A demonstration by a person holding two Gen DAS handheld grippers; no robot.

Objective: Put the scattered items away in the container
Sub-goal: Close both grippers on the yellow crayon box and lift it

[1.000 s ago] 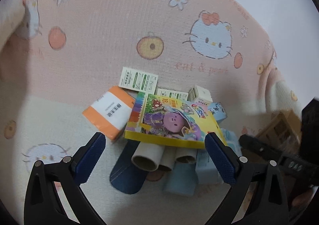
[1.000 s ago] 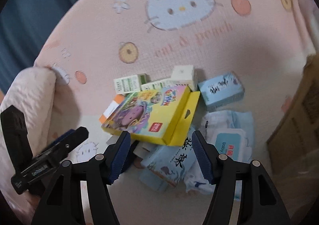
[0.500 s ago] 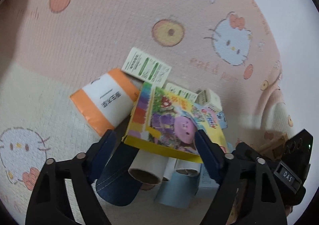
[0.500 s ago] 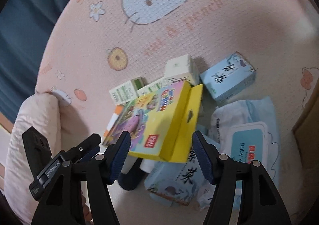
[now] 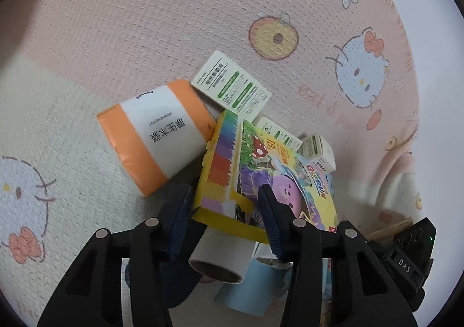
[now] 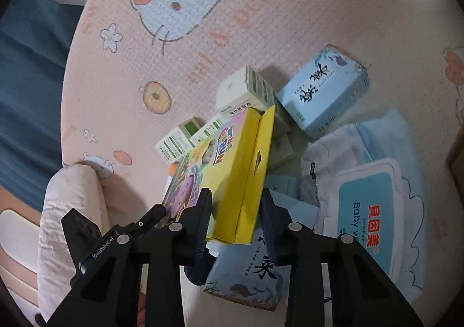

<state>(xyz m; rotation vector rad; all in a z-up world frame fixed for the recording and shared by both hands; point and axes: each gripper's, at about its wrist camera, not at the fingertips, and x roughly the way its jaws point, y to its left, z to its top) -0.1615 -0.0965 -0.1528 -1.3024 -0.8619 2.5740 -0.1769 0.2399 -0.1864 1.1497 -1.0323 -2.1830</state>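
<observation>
- Crayon box (image 5: pixel 261 182): the yellow box with the cartoon picture lies on top of the pile of scattered items on the play mat (image 5: pixel 145 22), one end propped up. Both tools have a corner of it between their pads.
- Left tool (image 5: pixel 226 208): its jaws are closing around the near corner of the box. The left pad sits at the box's striped side and the right pad lies over the printed face. Whether they press yet I cannot tell; they look just at contact.
- Right tool (image 6: pixel 235 214): its jaws are closing on the box's yellow end, by the hang flap. The box fills most of the gap, with the pads at or just off the card.
- Under the box, nearest the left tool, lie two cardboard tubes (image 5: pixel 217 263) and a pale blue pack. In the right view a blue tissue box (image 6: pixel 249 274) sits right below the tool, with a baby wipes pack (image 6: pixel 377 196) beside it.
- Risk: both grips take only corners of thin card. A hard squeeze could crush the box, and an uneven lift could twist it or let the flap open, I judge.
- Risk: the box rests on loose things, so the tubes may roll and the small boxes may slide when it comes up.
- Further off lie an orange tissue pack (image 5: pixel 156 135), touching the box's far corner, then small white and green boxes (image 5: pixel 232 86) and a second blue tissue box (image 6: pixel 324 92).
- The container is not clearly in view; a brown cardboard edge at the frame's right edge may be it.
</observation>
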